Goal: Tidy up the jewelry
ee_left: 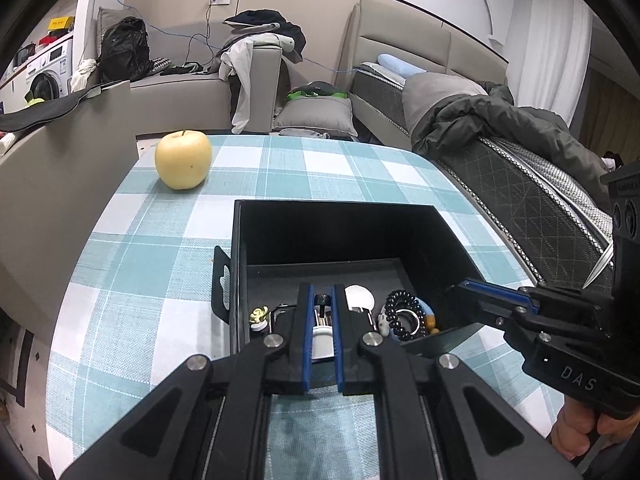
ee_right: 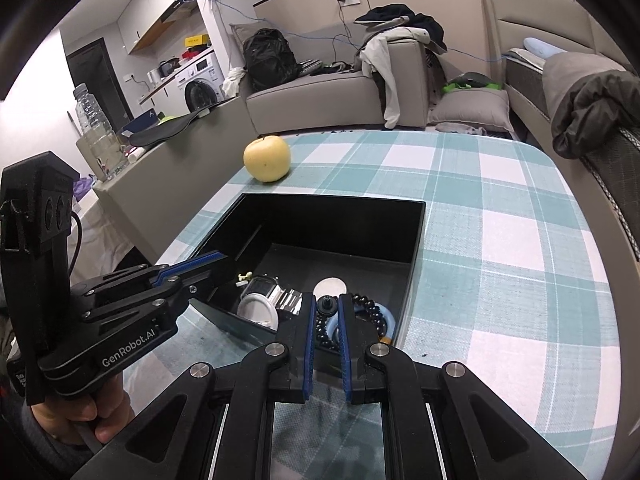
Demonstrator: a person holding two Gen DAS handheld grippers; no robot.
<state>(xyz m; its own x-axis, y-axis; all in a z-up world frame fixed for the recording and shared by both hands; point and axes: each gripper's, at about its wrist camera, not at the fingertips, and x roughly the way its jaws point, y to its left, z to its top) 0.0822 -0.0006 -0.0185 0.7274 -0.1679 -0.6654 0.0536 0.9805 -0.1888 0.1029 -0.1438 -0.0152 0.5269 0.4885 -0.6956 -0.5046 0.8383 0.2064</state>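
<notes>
We see both hand-held grippers, left point(ee_left: 323, 300) and right point(ee_right: 327, 308), poised over the black box point(ee_left: 280, 232), fingers narrowly parted, grasping nothing; bracelet point(ee_left: 404, 316) inside.

Only a couple of readable bits here: the left gripper point(ee_right: 208, 266) has "GenRobot.AI" printed in white along its black body. The right gripper point(ee_left: 460, 292) shows "DAS" on its side, rest cut off.

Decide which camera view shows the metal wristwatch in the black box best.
The right wrist view: the wristwatch shows its square face and metal band. In the left wrist view, the left gripper hides most of it.
</notes>
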